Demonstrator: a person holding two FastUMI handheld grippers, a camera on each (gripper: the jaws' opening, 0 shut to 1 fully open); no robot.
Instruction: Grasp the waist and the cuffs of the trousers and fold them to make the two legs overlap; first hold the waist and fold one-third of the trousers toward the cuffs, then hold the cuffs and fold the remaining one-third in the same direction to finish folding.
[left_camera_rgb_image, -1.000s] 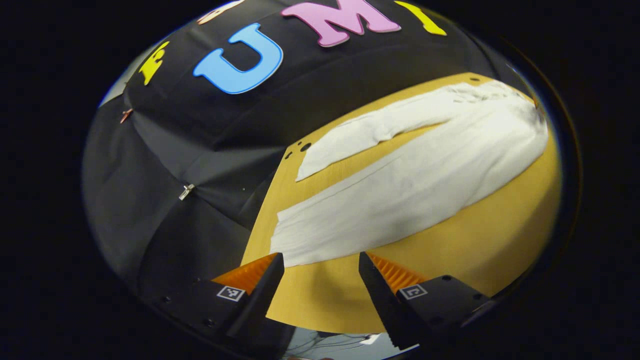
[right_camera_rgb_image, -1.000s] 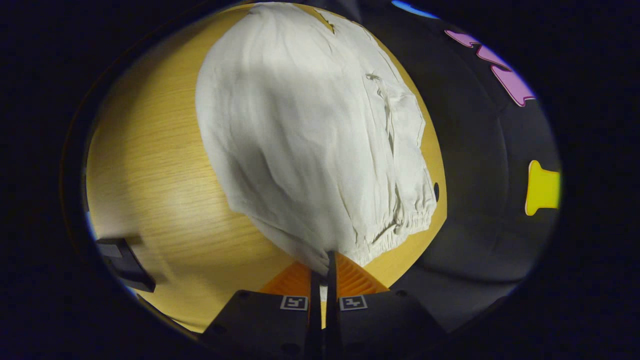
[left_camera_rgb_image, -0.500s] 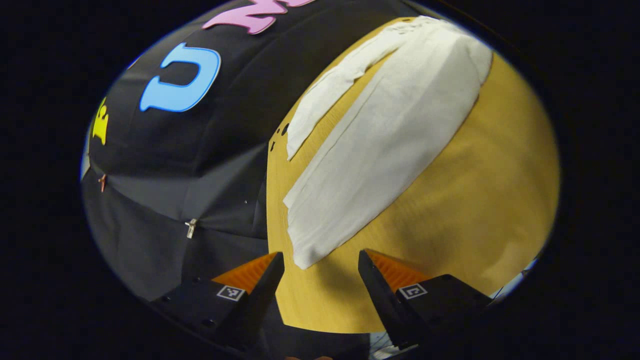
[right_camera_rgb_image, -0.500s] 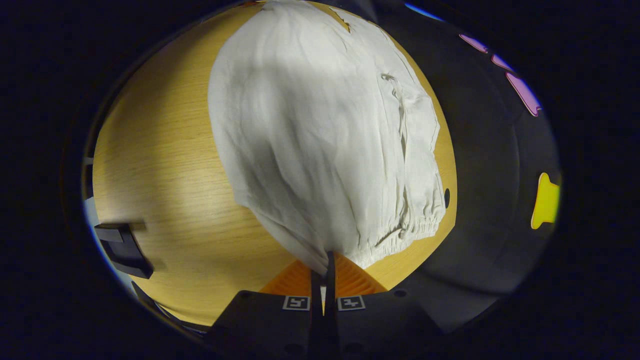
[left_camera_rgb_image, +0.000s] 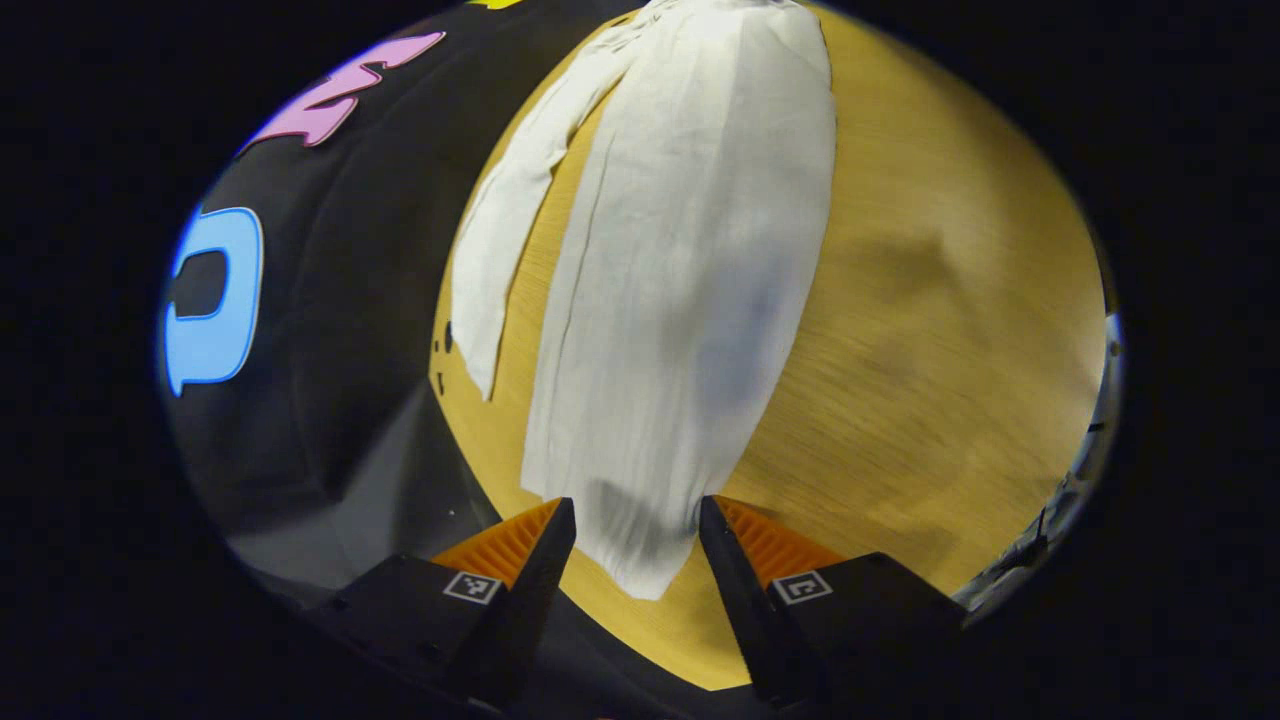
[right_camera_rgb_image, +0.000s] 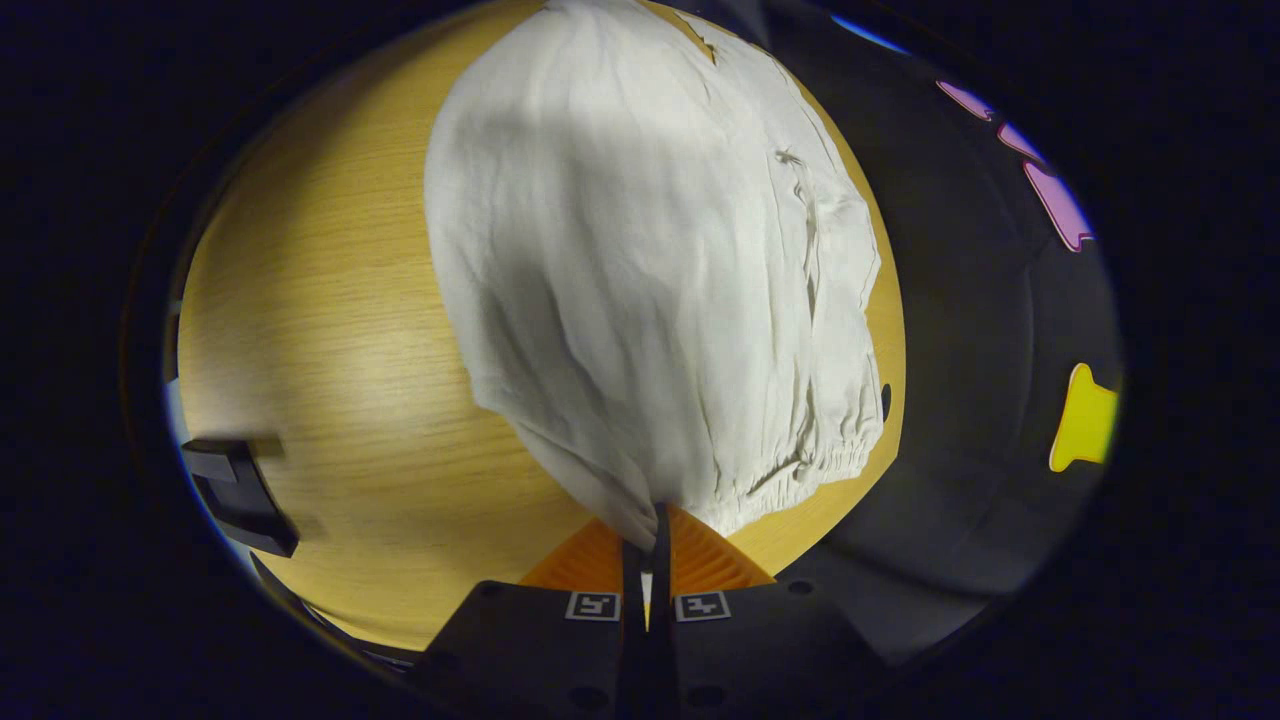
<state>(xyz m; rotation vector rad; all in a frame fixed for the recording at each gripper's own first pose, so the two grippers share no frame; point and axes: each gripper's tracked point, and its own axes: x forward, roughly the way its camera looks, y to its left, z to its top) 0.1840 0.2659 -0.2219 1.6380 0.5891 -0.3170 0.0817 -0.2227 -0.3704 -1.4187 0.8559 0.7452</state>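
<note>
Left gripper (left_camera_rgb_image: 636, 520) swung round, fingers now wide astride near cuff of white cloth trousers (left_camera_rgb_image: 680, 300); right gripper (right_camera_rgb_image: 648, 520) stays clamped on waist corner, leg-overlap fold next.

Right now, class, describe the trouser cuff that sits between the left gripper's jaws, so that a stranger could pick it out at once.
Start at the wooden table, where white trousers lie with two legs running towards the left gripper. The near cuff is the end of the wider leg, lying between the open jaws. The other leg is narrower and ends short, beside the table's dark holes.
</note>
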